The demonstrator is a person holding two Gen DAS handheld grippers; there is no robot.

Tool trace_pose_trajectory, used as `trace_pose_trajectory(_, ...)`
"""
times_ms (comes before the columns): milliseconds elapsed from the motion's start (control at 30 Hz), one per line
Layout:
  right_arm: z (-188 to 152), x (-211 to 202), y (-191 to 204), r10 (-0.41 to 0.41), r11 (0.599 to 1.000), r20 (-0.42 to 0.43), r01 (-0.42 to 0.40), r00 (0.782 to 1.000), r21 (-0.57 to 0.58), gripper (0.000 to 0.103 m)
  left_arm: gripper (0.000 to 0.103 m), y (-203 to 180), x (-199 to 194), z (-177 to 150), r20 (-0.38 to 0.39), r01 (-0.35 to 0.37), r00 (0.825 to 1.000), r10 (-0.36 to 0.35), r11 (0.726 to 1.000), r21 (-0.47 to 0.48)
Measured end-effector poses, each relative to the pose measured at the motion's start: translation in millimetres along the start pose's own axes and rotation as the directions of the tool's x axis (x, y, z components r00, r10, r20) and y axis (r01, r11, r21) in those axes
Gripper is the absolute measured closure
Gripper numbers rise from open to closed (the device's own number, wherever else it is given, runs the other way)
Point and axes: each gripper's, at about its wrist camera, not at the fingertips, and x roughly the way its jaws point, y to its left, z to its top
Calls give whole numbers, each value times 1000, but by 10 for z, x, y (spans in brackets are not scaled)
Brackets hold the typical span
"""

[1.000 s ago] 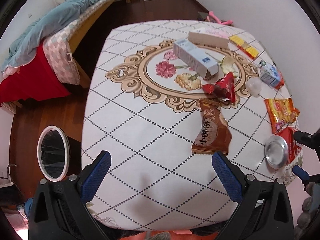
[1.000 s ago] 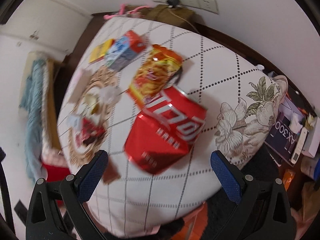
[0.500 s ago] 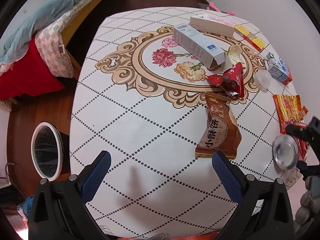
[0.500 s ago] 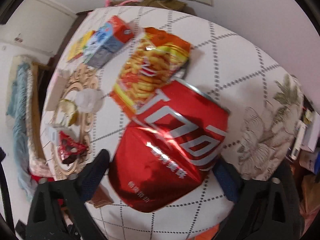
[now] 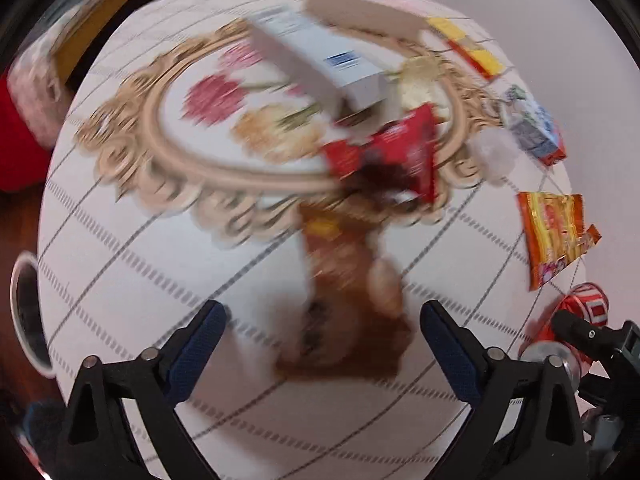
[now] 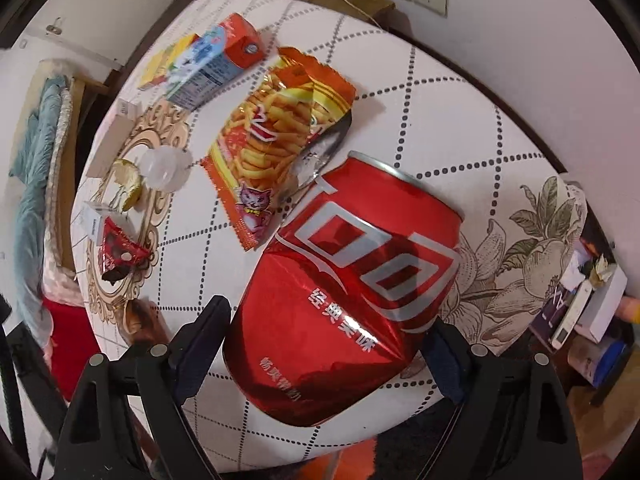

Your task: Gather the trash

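Left wrist view: heavily motion-blurred. Your left gripper [image 5: 322, 344] is spread wide with nothing between its blue pads, hovering over the near part of the table [image 5: 132, 264], which has a white diamond-dotted cloth with a gold floral medallion. A brown snack wrapper [image 5: 352, 304] lies just ahead between the fingers, flat on the cloth. Beyond it sits a crumpled red wrapper [image 5: 396, 152], then a long white box [image 5: 320, 64] and a second pale box [image 5: 364, 16] at the far side. To the right: a yellow packet [image 5: 468, 46], a small drink carton [image 5: 534, 128], and an orange chip bag [image 5: 554, 232]. At the near right edge you see the red can [image 5: 580, 312] with your right gripper's black finger against it. A white-rimmed bin [image 5: 26, 312] shows at far left, below table level.

Right wrist view: sharp. Your right gripper [image 6: 328, 340] is clamped on the red can [image 6: 344, 312]; both fingers press its sides. The can is dented and creased in the lower body, with white lettering and a silver rim at its far end. It sits at the near right edge of the table [image 6: 420, 92]. The orange chip bag [image 6: 280, 136], torn open, lies just beyond it, touching or nearly so. The carton [image 6: 216, 64] is farther left, and a clear plastic lid [image 6: 164, 168] lies left of the bag.
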Motion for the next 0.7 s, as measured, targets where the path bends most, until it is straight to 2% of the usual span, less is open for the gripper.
trace_pose_trajectory(33, 7, -22, -33, 4, 1000, 3, -4, 1000, 14, 9, 20, -47, -11, 16, 18, -19, 1000, 19, 1000, 9)
trace_pose_trajectory(67, 19, -10, -21, 0, 999, 7, 0, 1000, 34, 7, 28, -87, -25, 25, 36, -43, 998, 42, 999, 23)
trace_pose_trajectory(133, 28, 4, 0, -9, 999, 15, 8, 1000, 50, 7, 57, -148, -44, 22, 51, -71, 996, 68, 996, 50)
trace_pose_trajectory(167, 12, 8, 11, -13, 998, 24, 11, 1000, 54, 7, 66, -170, -65, 6, 62, -87, 995, 83, 994, 64)
trace_pose_trajectory(200, -7, -6, 17, -18, 999, 29, 17, 999, 49, 8, 68, -181, -79, -6, 69, -87, 994, 82, 994, 72)
trace_pose_trajectory(267, -56, -50, -12, -25, 999, 41, 23, 999, 34, 16, 71, -191, -113, -47, 79, -87, 994, 80, 993, 78)
trace_pose_trajectory(367, -69, -67, -26, -13, 1000, 51, 13, 999, 4, 18, 81, -179, -196, -174, 102, -105, 990, 95, 990, 96)
trace_pose_trajectory(600, -256, -274, 48, 21, 996, 100, -13, 995, -85, 19, 82, -61, -609, -419, 178, -109, 980, 90, 989, 97)
trace_pose_trajectory(700, -327, -418, 151, 56, 991, 119, -40, 991, -131, 20, 82, -49, -804, -364, 225, -103, 971, 81, 991, 89)
